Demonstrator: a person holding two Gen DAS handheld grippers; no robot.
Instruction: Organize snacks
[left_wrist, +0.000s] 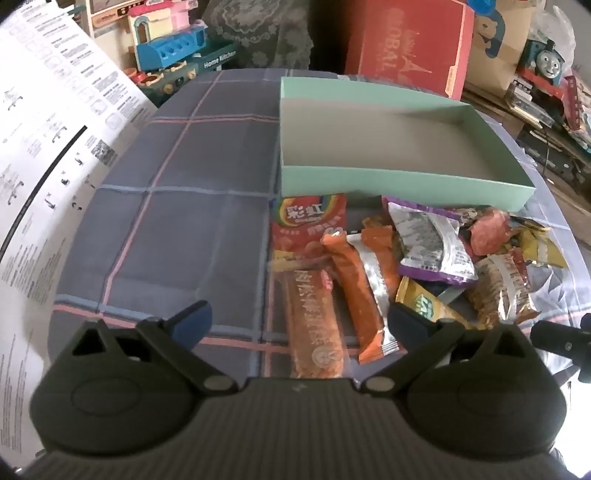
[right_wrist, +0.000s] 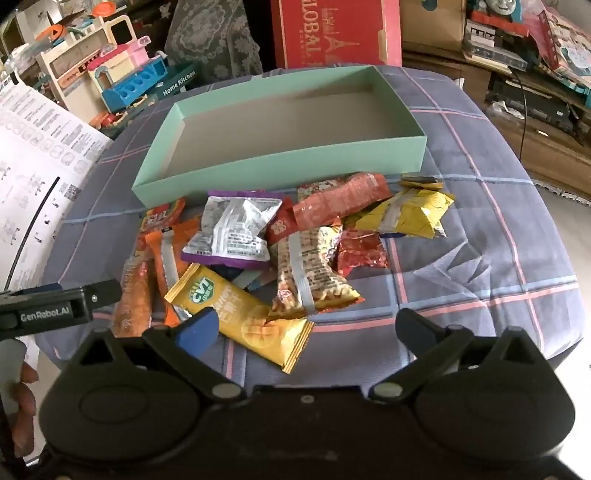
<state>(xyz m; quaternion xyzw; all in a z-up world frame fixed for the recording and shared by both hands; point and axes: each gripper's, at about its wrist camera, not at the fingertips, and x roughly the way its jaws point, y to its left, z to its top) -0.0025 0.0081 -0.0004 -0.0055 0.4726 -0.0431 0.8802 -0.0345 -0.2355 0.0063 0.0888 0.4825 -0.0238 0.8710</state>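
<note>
A mint-green shallow box (left_wrist: 402, 184) (right_wrist: 280, 168) stands empty on the plaid cloth. In front of it lies a pile of snack packets: a long clear-wrapped bar (left_wrist: 314, 325), an orange stick (left_wrist: 354, 288), a purple-edged silver pack (left_wrist: 428, 240) (right_wrist: 232, 232), a yellow CVT bar (right_wrist: 243, 317) and a yellow pack (right_wrist: 410, 214). My left gripper (left_wrist: 299, 325) is open above the near left packets. My right gripper (right_wrist: 306, 328) is open above the near edge of the pile. The left gripper's side shows in the right wrist view (right_wrist: 55, 310).
The plaid-covered table (left_wrist: 177, 229) (right_wrist: 498, 258) has bare cloth left and right of the pile. A large printed sheet (left_wrist: 44, 166) stands at the left. A red carton (left_wrist: 406, 44), toy kitchen (right_wrist: 122, 74) and toy train boxes crowd behind.
</note>
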